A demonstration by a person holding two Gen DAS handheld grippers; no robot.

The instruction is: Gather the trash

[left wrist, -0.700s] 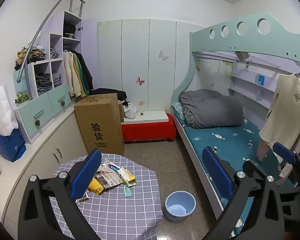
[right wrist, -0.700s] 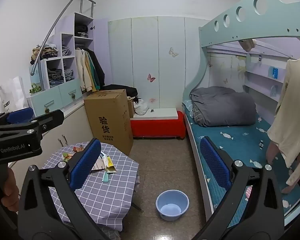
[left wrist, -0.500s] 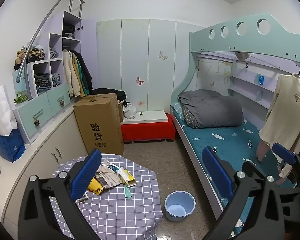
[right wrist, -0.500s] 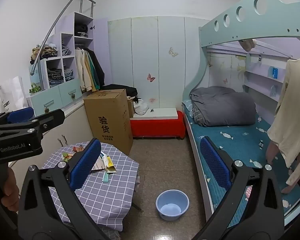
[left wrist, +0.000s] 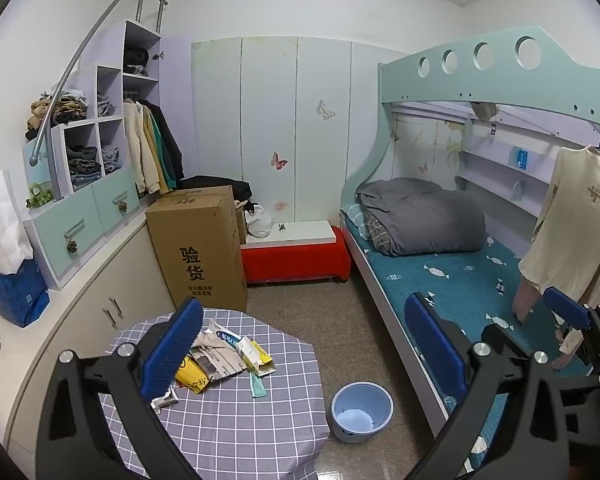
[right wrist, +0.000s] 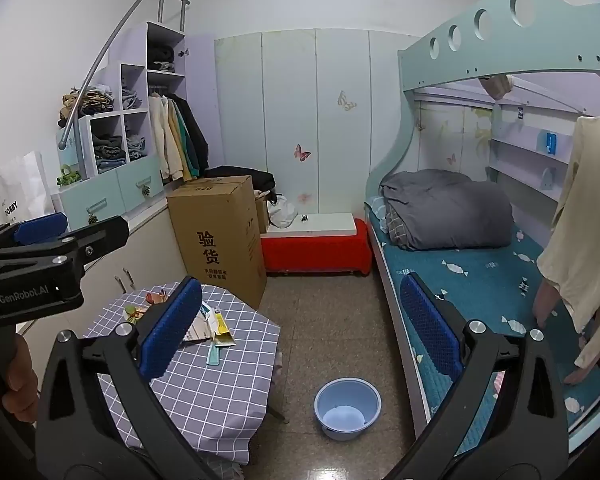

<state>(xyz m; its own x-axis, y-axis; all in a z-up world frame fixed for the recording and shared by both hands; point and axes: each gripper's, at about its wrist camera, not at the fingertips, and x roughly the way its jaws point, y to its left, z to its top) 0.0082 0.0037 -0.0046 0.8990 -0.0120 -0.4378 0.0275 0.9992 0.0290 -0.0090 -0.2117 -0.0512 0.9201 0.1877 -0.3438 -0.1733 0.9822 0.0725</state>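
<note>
A pile of paper and wrapper trash (left wrist: pixel 224 356) lies on a small table with a grey checked cloth (left wrist: pixel 240 420); it also shows in the right wrist view (right wrist: pixel 210 326). A light blue basin (left wrist: pixel 362 406) stands on the floor right of the table, also in the right wrist view (right wrist: pixel 347 407). My left gripper (left wrist: pixel 300 348) is open and empty, held high above the table. My right gripper (right wrist: pixel 300 332) is open and empty, further back. The left gripper also shows at the left edge of the right wrist view (right wrist: pixel 40 252).
A tall cardboard box (left wrist: pixel 200 248) stands behind the table. A red bench (left wrist: pixel 296 260) sits at the far wall. A bunk bed with a teal mattress (left wrist: pixel 452 280) and grey duvet fills the right side. Cabinets (left wrist: pixel 80 320) and shelves line the left wall.
Both grippers stay open. The left wrist view has shifted only slightly; the right wrist view is nearly unchanged.
</note>
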